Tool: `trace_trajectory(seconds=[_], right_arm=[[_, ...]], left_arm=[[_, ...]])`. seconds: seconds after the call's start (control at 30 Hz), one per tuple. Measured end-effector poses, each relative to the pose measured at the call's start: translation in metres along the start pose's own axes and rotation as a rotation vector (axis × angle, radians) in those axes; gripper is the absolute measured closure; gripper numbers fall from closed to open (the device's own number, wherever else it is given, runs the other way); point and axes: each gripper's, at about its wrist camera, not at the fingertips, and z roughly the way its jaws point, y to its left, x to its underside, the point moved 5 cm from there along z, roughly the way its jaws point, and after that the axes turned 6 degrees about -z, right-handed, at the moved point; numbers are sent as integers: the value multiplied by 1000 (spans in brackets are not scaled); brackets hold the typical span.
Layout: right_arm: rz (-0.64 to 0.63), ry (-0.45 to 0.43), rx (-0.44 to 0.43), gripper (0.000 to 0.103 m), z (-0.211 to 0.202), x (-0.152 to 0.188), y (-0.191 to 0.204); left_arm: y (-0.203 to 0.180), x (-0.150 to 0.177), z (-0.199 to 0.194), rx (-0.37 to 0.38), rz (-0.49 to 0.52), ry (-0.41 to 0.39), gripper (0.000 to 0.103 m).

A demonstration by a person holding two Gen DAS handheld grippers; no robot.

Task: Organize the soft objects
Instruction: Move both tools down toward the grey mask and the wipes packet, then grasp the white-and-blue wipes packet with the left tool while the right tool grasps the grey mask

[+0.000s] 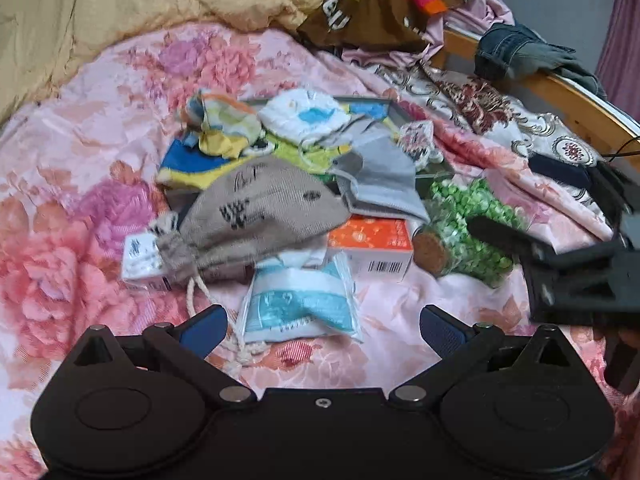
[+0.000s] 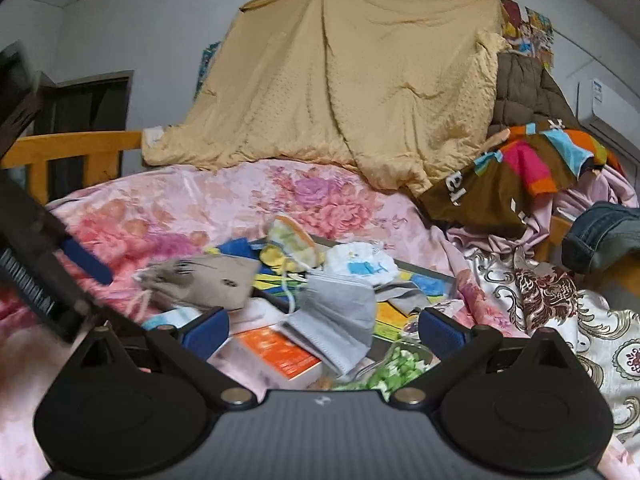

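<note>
A pile lies on the floral bedsheet [image 1: 80, 200]. It holds a burlap drawstring pouch [image 1: 260, 216], a grey face mask [image 1: 380, 184], a white mask with a blue print [image 1: 304, 114] and a striped cloth bundle [image 1: 220, 120]. My left gripper [image 1: 323, 332] is open, low over a clear packet with a teal and white item [image 1: 300, 300], touching nothing. My right gripper [image 2: 323, 332] is open too, hovering above the grey mask [image 2: 336, 316] and an orange box [image 2: 280, 352]. One blue left pad [image 2: 88, 260] shows beside the pouch [image 2: 200, 280].
A corked jar of green beads [image 1: 460, 220] lies at the pile's right. A grey-rimmed tray [image 2: 424, 270] sits under the pile. A tan quilt [image 2: 340, 80], a brown multicoloured garment [image 2: 500, 184], jeans [image 2: 600, 236] and the wooden bed rail [image 1: 560, 88] border the area.
</note>
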Motion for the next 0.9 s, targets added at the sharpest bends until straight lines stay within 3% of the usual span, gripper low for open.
trace_trajectory(seconds=[0.4, 0.9], right_arm=[[-5, 48, -72, 0, 77, 8, -12], [73, 130, -144, 6, 117, 18, -29]], left_arm=[[14, -1, 35, -8, -21, -13, 1], [18, -2, 64, -12, -99, 29, 18]])
